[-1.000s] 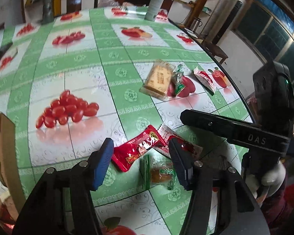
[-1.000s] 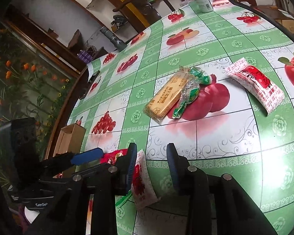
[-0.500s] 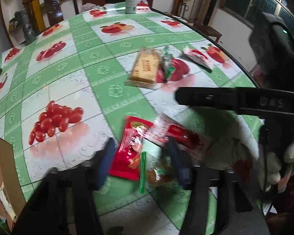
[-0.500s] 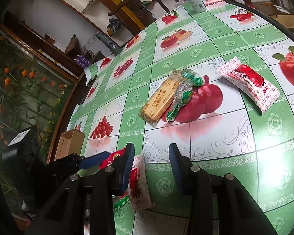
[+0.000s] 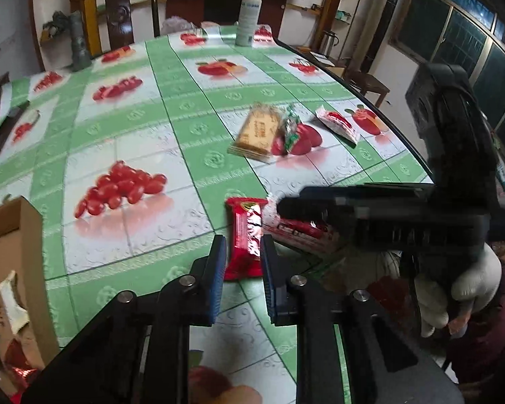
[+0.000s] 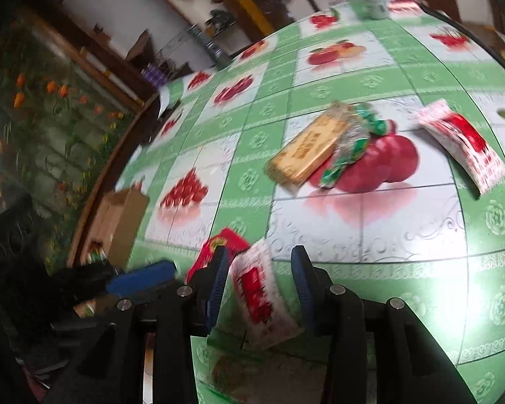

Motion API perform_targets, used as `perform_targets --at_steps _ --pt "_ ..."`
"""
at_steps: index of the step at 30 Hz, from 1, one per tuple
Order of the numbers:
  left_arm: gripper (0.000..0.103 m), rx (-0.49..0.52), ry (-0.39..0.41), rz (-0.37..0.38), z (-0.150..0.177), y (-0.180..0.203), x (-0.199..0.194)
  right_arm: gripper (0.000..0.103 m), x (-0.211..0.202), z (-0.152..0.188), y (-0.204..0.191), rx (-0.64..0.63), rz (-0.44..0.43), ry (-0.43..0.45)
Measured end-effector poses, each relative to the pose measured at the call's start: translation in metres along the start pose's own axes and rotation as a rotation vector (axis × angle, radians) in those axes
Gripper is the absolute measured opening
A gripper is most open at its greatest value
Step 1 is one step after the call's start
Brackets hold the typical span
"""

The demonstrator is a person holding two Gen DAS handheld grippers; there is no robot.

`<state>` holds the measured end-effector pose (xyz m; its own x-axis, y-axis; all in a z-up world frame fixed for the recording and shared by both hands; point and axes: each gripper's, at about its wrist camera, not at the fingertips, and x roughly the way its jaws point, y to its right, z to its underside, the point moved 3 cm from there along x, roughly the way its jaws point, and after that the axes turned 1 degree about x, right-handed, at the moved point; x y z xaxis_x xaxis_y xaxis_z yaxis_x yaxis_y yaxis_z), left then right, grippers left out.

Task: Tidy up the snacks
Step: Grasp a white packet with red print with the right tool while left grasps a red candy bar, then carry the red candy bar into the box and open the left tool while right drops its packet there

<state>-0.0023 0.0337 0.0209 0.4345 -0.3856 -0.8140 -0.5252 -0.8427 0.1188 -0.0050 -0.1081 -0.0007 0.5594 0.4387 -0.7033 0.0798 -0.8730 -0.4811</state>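
Worktop [image 5: 134,128] under a green fruit-print cloth carries the remaining snacks; cardboard box [image 5: 13,235] stands at its left edge, already holding several packets. Left gripper [image 5: 243,262] has its jaws drawn in close on either side of the red snack packet [image 5: 246,235], which lies flat on the cloth; whether the pads actually bite I cannot tell. Right gripper [image 6: 259,279] has its jaws released, straddling the white-and-red packet [image 6: 261,293] without clamping it. A biscuit pack [image 5: 258,132], green-wrapped sweet [image 5: 290,127] and another white-and-red sachet [image 5: 337,123] lie well beyond. Judgement: close squarely across the red packet's width, near its middle; lift clear before swinging toward the box; keep the right jaws from dragging the neighbouring packet.
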Motion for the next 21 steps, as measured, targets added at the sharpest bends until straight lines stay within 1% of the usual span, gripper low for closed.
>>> perform_targets --at_steps 1,3,6,8,9,12,15,18,19,20,21 --pt "0.021 -0.008 0.001 0.001 0.000 -0.002 0.000 0.041 0.000 0.003 -0.006 -0.044 0.028 -0.007" --pt "0.028 -0.023 0.007 0.013 -0.001 -0.005 -0.001 0.042 0.001 0.009 -0.016 -0.122 0.081 -0.013" --pt "0.036 -0.018 0.007 -0.002 0.000 -0.004 -0.001 0.041 0.002 0.018 -0.028 -0.229 0.158 -0.007" --pt "0.039 -0.017 0.004 -0.002 0.000 -0.002 0.001 0.035 0.004 0.023 -0.034 -0.296 0.223 -0.003" --pt "0.044 -0.014 -0.001 -0.003 -0.001 0.000 0.004 0.027 0.004 0.025 -0.035 -0.314 0.256 0.002" --pt "0.052 -0.001 -0.015 -0.009 -0.004 0.007 0.013 0.021 0.001 0.026 -0.030 -0.289 0.261 0.004" --pt "0.056 0.022 -0.046 -0.021 -0.007 0.015 0.029 0.020 -0.008 0.020 -0.014 -0.212 0.296 0.035" --pt "0.056 0.079 -0.052 -0.061 -0.007 0.026 0.042 0.020 -0.019 0.013 0.003 -0.134 0.301 0.066" --pt "0.056 0.115 -0.049 -0.091 -0.007 0.031 0.044 0.020 -0.022 0.011 0.008 -0.105 0.290 0.078" --pt "0.045 0.123 -0.038 -0.090 -0.007 0.034 0.044 0.020 -0.026 0.009 0.012 -0.077 0.274 0.088" --pt "0.024 0.121 -0.033 -0.075 -0.007 0.035 0.042 0.020 -0.028 0.007 0.016 -0.051 0.260 0.098"
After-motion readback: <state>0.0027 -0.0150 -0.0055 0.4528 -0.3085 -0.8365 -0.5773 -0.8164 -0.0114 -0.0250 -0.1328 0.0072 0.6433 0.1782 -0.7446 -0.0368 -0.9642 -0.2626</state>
